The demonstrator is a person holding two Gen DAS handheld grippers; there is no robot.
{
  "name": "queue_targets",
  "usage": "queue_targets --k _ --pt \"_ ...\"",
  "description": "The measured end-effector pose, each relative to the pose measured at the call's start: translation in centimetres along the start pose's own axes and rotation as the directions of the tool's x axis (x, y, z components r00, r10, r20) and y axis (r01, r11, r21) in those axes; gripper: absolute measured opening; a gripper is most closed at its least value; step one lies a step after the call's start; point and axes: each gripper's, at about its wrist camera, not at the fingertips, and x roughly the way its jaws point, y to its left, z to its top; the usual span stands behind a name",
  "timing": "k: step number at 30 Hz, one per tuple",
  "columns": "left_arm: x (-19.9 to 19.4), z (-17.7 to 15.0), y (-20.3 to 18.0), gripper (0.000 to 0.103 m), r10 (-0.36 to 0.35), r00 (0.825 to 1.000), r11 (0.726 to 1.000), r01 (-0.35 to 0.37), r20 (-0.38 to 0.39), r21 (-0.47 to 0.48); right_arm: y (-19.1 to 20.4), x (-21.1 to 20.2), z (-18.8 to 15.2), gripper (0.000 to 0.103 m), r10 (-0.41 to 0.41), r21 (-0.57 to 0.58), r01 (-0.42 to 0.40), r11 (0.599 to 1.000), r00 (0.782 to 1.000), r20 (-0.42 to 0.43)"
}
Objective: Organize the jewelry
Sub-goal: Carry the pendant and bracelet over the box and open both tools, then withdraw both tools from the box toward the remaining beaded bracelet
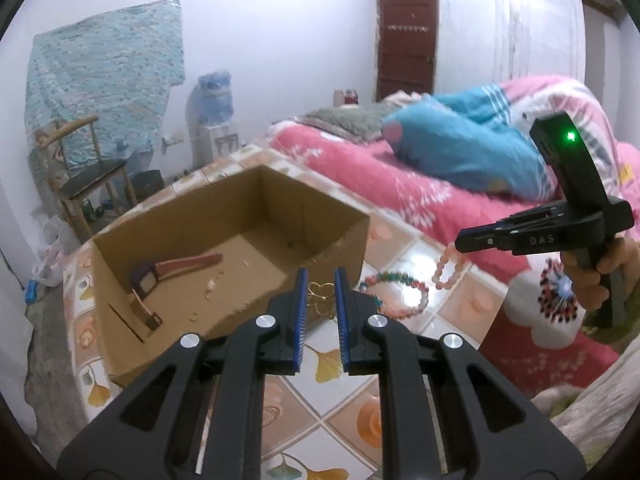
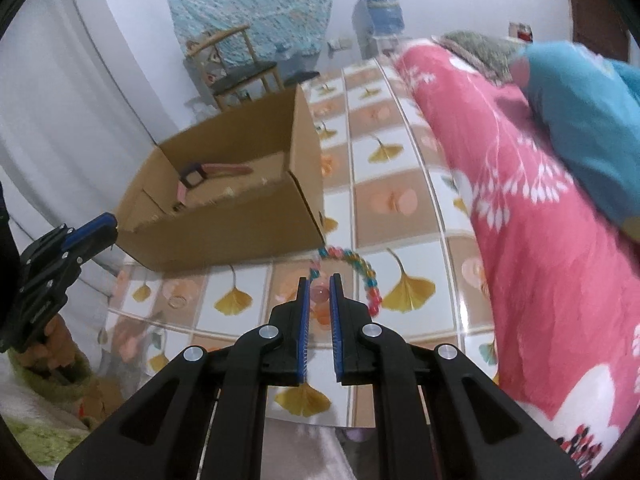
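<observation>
In the left wrist view my left gripper [image 1: 320, 276] is shut on a gold wire ornament [image 1: 320, 300], raised above the tiled table [image 1: 400, 248]. Beyond it, an open cardboard box [image 1: 336, 248] holds a pink-strapped watch [image 1: 160, 276] and a few small pieces. My right gripper [image 2: 319, 280] is shut on a pink bead bracelet [image 2: 320, 294]; from the left wrist it hangs as a loop [image 1: 442, 276] below the right gripper [image 1: 460, 240]. A multicoloured bead bracelet [image 2: 366, 280] lies on the tiles beside the box [image 2: 224, 236].
A small ring [image 2: 176, 302] lies on the tiles near the left gripper [image 2: 108, 224]. A pink floral quilt [image 2: 520, 220] and a blue pillow [image 1: 460, 148] border the table's right side. A chair [image 1: 88, 176] and a water dispenser [image 1: 212, 120] stand beyond its far edge.
</observation>
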Motion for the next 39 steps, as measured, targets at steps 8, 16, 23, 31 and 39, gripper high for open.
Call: queue_targets --k 8,16,23,31,39 --pt "-2.2 2.6 3.3 0.013 0.051 0.995 0.998 -0.047 0.086 -0.052 3.5 -2.4 5.3 0.010 0.080 -0.136 -0.064 0.989 0.991 0.110" --pt "2.3 3.8 7.9 0.013 0.000 0.999 0.988 -0.007 -0.043 -0.152 7.9 0.3 11.3 0.010 0.238 -0.273 -0.202 0.941 0.965 0.106" --pt "8.0 2.1 11.3 0.013 -0.113 0.966 0.960 0.045 -0.233 -0.277 9.8 8.1 14.0 0.010 0.273 -0.269 -0.282 0.921 0.959 -0.071" --pt "10.1 0.0 13.8 0.032 -0.182 0.932 0.914 0.043 -0.314 -0.404 10.0 12.6 14.5 0.010 0.259 -0.243 -0.294 0.924 0.952 -0.165" --pt "6.2 0.0 15.1 0.044 -0.135 0.970 0.893 0.029 -0.204 -0.450 9.9 14.2 14.6 0.010 0.273 -0.200 -0.319 0.926 0.935 -0.227"
